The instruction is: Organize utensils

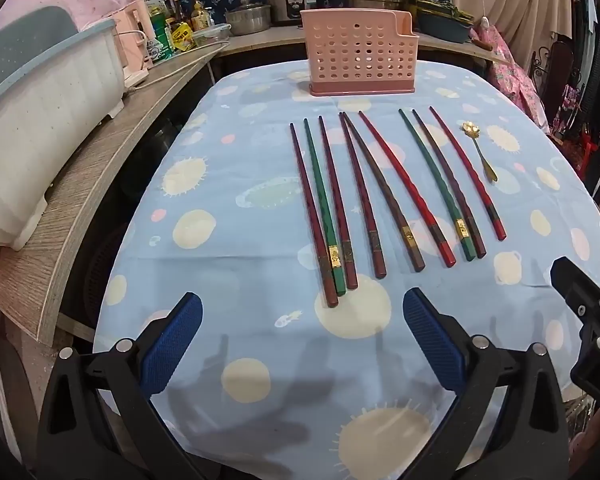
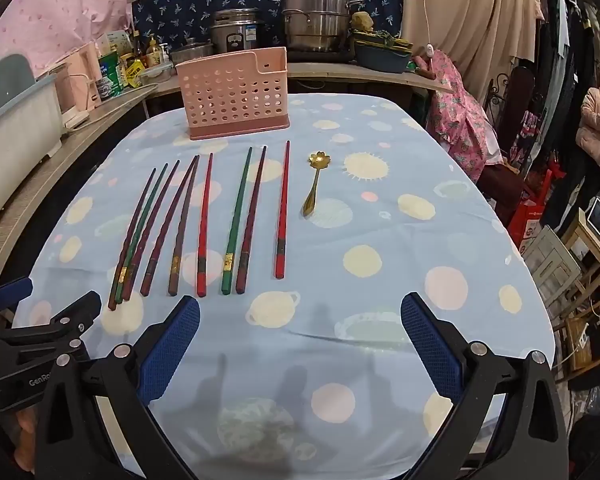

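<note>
Several long chopsticks (image 1: 380,196) (image 2: 204,224) in red, green and dark brown lie side by side on the blue patterned tablecloth (image 1: 260,360) (image 2: 380,320). A small gold spoon (image 1: 480,150) (image 2: 315,182) with a flower-shaped bowl lies to their right. Behind them stands an empty pink perforated utensil holder (image 1: 358,54) (image 2: 234,94). My left gripper (image 1: 302,312) hovers open over the near cloth, just short of the left chopsticks' thick ends. My right gripper (image 2: 300,314) is open too, with nothing between its blue pads, near the right chopsticks' ends.
A wooden counter (image 1: 100,152) curves along the left and back, carrying a white dish rack (image 1: 40,120), bottles and steel pots (image 2: 316,20). A person (image 2: 598,120) stands at the far right among shelves and clutter. The other gripper's black body (image 1: 588,320) shows at the right edge.
</note>
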